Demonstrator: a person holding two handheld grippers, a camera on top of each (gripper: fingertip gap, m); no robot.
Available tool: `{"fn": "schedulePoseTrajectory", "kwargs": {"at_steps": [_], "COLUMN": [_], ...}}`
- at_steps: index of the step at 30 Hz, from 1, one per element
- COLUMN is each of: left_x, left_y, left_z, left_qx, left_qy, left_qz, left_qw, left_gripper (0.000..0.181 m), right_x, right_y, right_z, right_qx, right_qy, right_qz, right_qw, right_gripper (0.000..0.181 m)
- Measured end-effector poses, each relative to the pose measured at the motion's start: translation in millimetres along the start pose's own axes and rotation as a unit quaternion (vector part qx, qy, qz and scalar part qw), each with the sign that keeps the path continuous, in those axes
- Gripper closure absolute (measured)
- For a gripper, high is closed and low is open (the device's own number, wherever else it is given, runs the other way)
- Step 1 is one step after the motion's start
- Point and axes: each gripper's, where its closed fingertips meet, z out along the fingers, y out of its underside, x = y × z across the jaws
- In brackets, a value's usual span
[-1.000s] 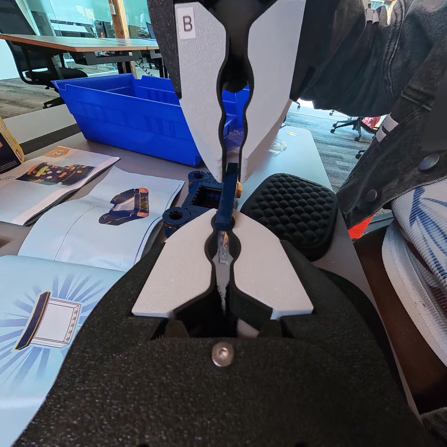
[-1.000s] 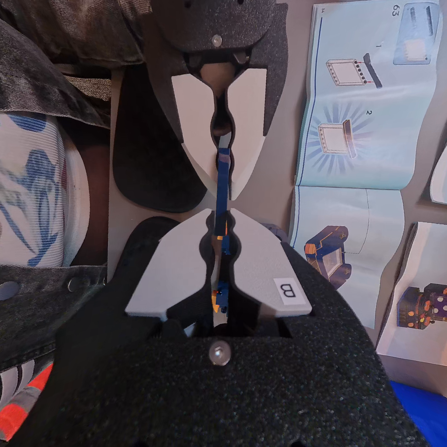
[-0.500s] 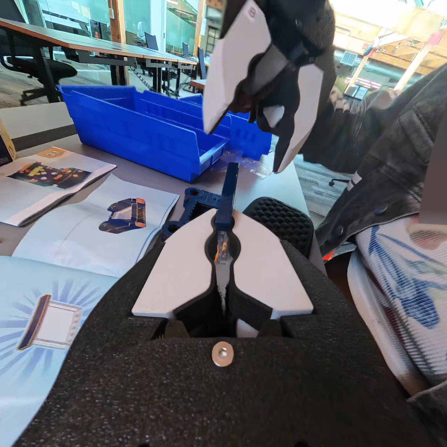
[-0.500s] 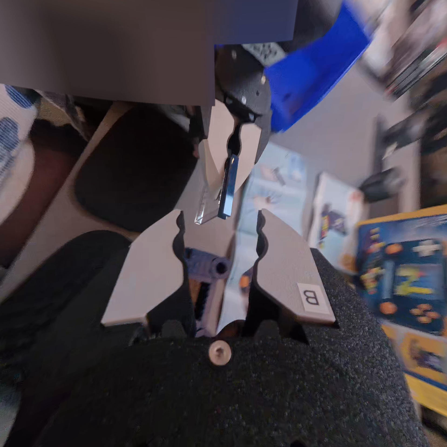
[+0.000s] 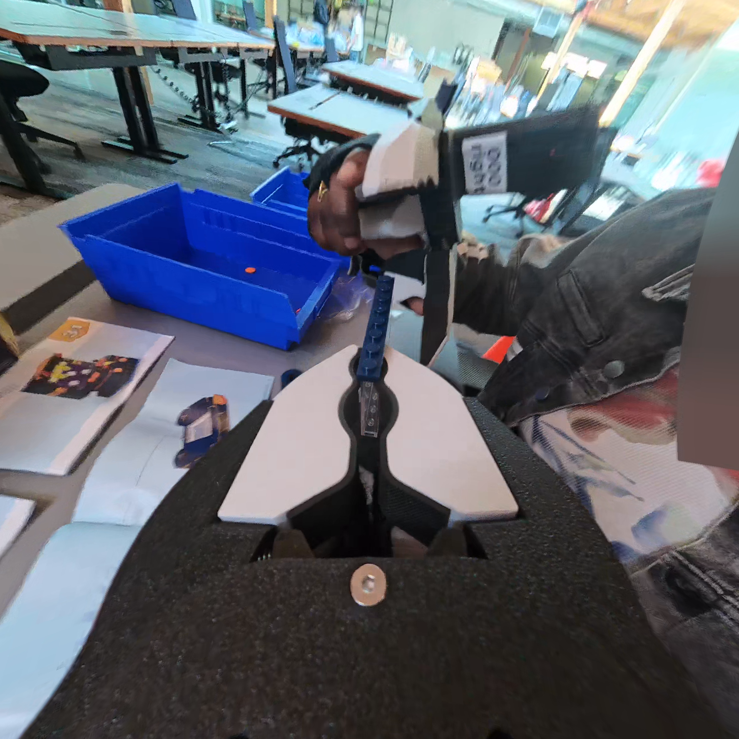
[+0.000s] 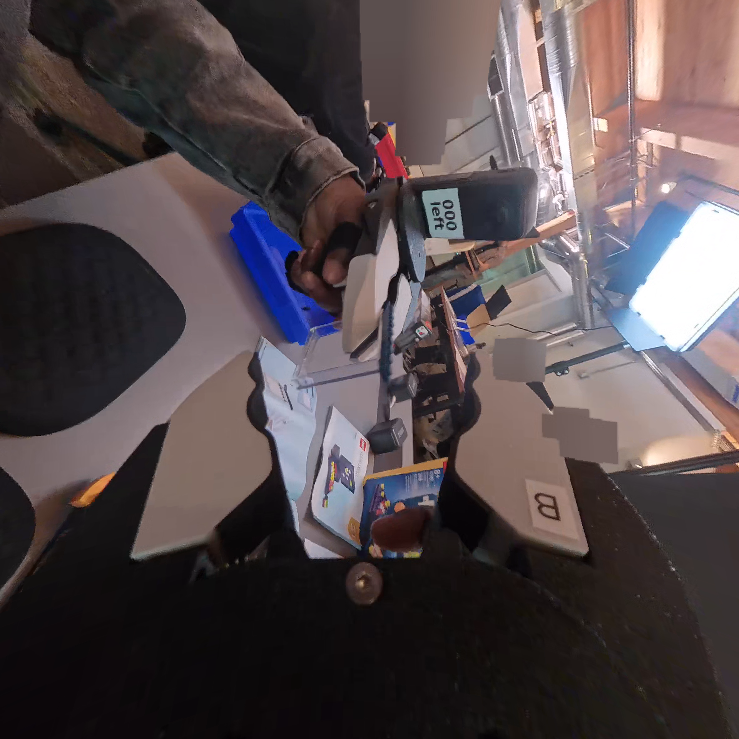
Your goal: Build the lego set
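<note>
Mid-build: left gripper (image 5: 370, 360) pinching blue plate (image 5: 376, 324) with clear panel (image 5: 370, 408) attached, just right of blue bin (image 5: 192, 256); right gripper (image 6: 362, 384) spread, empty; mounting on model left.

The left wrist view looks forward along its own tongs (image 5: 370, 360), low and close over the worktop (image 5: 224, 344), facing a blue bin (image 5: 192, 260) and open booklets (image 5: 120, 404), with an office of desks far behind. The other tongs (image 5: 436, 304) hang in front of it, seen from the side. The right wrist view is rolled sideways and sits higher and farther back, looking between its own tongs (image 6: 362, 372) across the worktop (image 6: 140, 192) at the left tongs (image 6: 380, 316). Both views share the bin (image 6: 268, 272), the booklets (image 6: 340, 480) and the dark blue strip (image 6: 386, 344) (image 5: 376, 324) in the left tongs.
</note>
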Motion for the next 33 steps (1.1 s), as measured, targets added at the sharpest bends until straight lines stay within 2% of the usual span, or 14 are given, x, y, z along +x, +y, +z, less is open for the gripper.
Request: {"fn": "schedulePoseTrajectory", "kwargs": {"at_steps": [2,5,7,10,12,14,19,21,25,29,31,33], "left_x": [-2,-9,-12,-19,-19,-14,-6,-2,-2,-2,-3,-4], "left_y": [7,40,63,96,115,126,142,144,152,152,150,149], "left_z": [1,-4,-9,-16,-23,-32,-57,-59,-59,-55,-54,-51], "left_qx": [-0.033,-0.07,-0.059,-0.054,-0.062,-0.058,-0.043,-0.03,-0.026,-0.011,-0.005,-0.003], "left_qy": [-0.019,-0.068,-0.091,-0.133,-0.16,-0.174,-0.209,-0.206,-0.2,-0.188,-0.183,-0.175], "left_qz": [0.012,0.041,0.04,0.025,0.021,0.017,-0.004,-0.011,-0.022,-0.027,-0.027,-0.027], "left_qw": [0.999,0.994,0.993,0.989,0.985,0.983,0.977,0.978,0.979,0.982,0.983,0.984], "left_gripper": [0.178,0.178,0.178,0.177,0.177,0.177,0.177,0.177,0.177,0.177,0.177,0.177], "right_x": [1,-5,-22,-65,-94,-117,-138,-150,-168,-177,-179,-179], "right_y": [-6,2,26,73,95,101,120,129,146,151,154,154], "right_z": [-7,-22,-29,-26,-16,-2,49,66,88,97,98,98], "right_qx": [0.034,0.049,0.016,-0.081,-0.144,-0.168,-0.209,-0.234,-0.283,-0.3,-0.303,-0.302], "right_qy": [-0.023,-0.04,-0.051,-0.118,-0.174,-0.234,-0.295,-0.323,-0.336,-0.346,-0.342,-0.341], "right_qz": [0.044,0.143,0.207,0.306,0.356,0.372,0.422,0.437,0.399,0.398,0.391,0.391], "right_qw": [0.998,0.988,0.977,0.941,0.907,0.882,0.831,0.806,0.805,0.795,0.799,0.799], "right_gripper": [0.09,0.109,0.13,0.146,0.147,0.151,0.168,0.169,0.166,0.166,0.175,0.175]}}
